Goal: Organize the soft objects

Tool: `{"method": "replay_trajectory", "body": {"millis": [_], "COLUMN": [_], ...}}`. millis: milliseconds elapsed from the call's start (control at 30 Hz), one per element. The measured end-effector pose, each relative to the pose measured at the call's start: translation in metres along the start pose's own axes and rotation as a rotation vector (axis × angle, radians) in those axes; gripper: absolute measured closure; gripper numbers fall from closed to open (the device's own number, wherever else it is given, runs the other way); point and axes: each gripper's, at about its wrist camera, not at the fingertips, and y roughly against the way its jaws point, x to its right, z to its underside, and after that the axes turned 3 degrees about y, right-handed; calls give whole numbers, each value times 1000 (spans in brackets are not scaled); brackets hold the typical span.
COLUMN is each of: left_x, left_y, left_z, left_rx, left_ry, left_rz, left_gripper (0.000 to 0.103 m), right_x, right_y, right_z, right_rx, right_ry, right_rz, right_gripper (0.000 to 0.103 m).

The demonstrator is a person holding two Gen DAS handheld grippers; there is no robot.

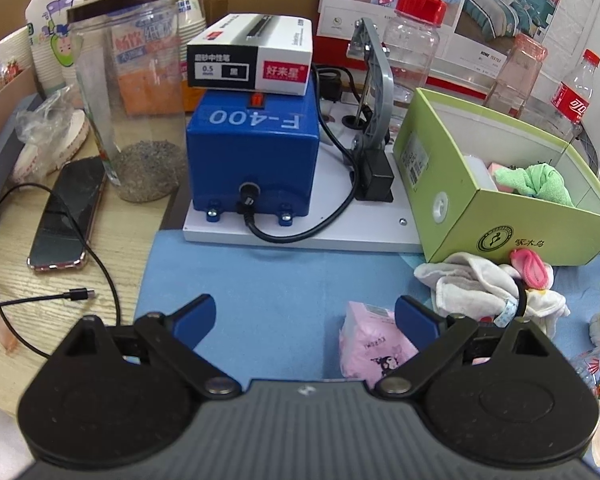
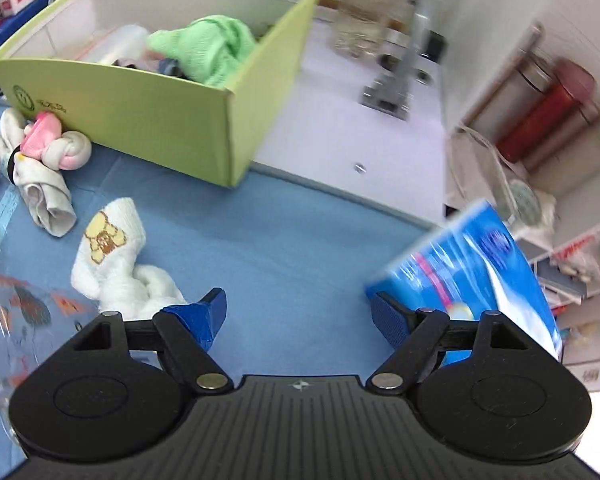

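Soft items lay partly in the green box (image 2: 148, 120), partly loose on the blue surface (image 2: 284, 240).
The right wrist view was blurred; only it showed the bear-print towel (image 2: 108, 248), beside the right hand-held gripper (image 2: 298, 312). Both hand-held grippers, left (image 1: 306, 316) included, gaped empty.

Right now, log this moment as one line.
left gripper: open, empty | right gripper: open, empty | green box: green cloth inside | bear sock: on mat

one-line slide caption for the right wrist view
Open right gripper over blue mat, near white towel and green box.
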Motion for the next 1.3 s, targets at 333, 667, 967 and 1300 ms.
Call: {"method": "replay_trajectory", "body": {"millis": [333,667,967,1300], "left_x": [20,5,0,-8], "left_y": [23,36,-2,-46], "left_z": [6,45,34,-15], "left_rx": [21,5,-54,-15], "left_ry": [-27,-40,42,58], "left_rz": [46,-29,-27,-175], "left_gripper": [7,7,7,7], "right_x": [-7,-14,-10,1], "right_y": [38,37,35,29], "right_z": [29,69,83,91], "right_rx": [260,333,343,320], "right_ry": [-114,-240,-283,-327], "right_rz": [-101,-203,-203,-178], "right_gripper": [37,37,36,36]}}
